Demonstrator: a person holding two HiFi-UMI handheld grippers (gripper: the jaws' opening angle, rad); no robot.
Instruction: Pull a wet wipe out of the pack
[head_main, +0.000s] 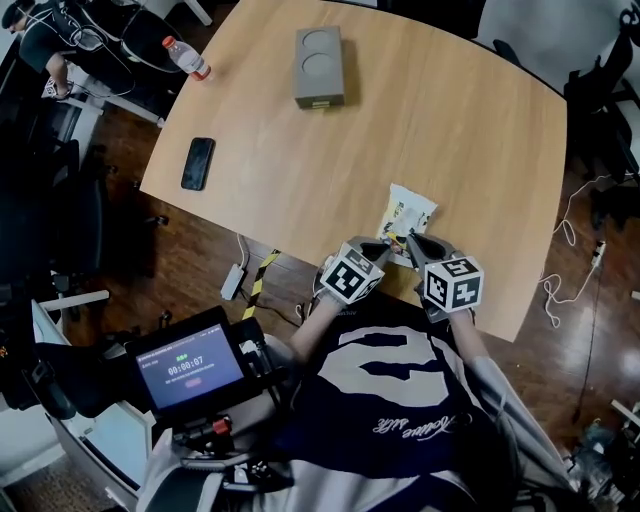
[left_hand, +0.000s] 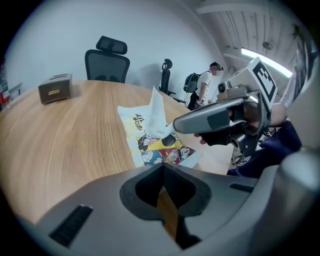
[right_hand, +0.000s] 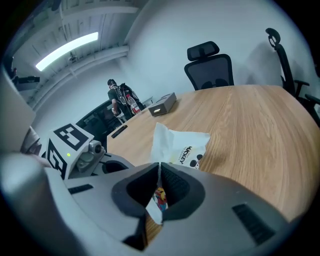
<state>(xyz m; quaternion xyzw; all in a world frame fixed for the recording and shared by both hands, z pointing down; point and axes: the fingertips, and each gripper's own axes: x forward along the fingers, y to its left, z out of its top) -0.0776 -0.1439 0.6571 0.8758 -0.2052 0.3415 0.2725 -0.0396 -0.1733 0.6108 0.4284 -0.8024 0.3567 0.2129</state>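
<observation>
The wet wipe pack (head_main: 406, 214), white with cartoon print, lies flat near the table's near edge. A white wipe (left_hand: 157, 111) stands up out of its middle. My right gripper (right_hand: 159, 168) is shut on that wipe, and the sheet (right_hand: 161, 144) shows pinched between the pads. In the left gripper view the right gripper (left_hand: 176, 126) comes in from the right and holds the wipe's lower part. My left gripper (left_hand: 162, 167) is shut just short of the pack's near corner, and only table wood shows through its slit. In the head view both the left gripper (head_main: 385, 247) and the right gripper (head_main: 410, 241) meet at the pack's near end.
A grey box (head_main: 320, 66) sits at the table's far side, with a black phone (head_main: 198, 163) and a water bottle (head_main: 186, 57) near the left edge. Office chairs (left_hand: 106, 62) stand beyond the table. A person (left_hand: 207, 86) stands far off. A screen (head_main: 188, 368) hangs below my chest.
</observation>
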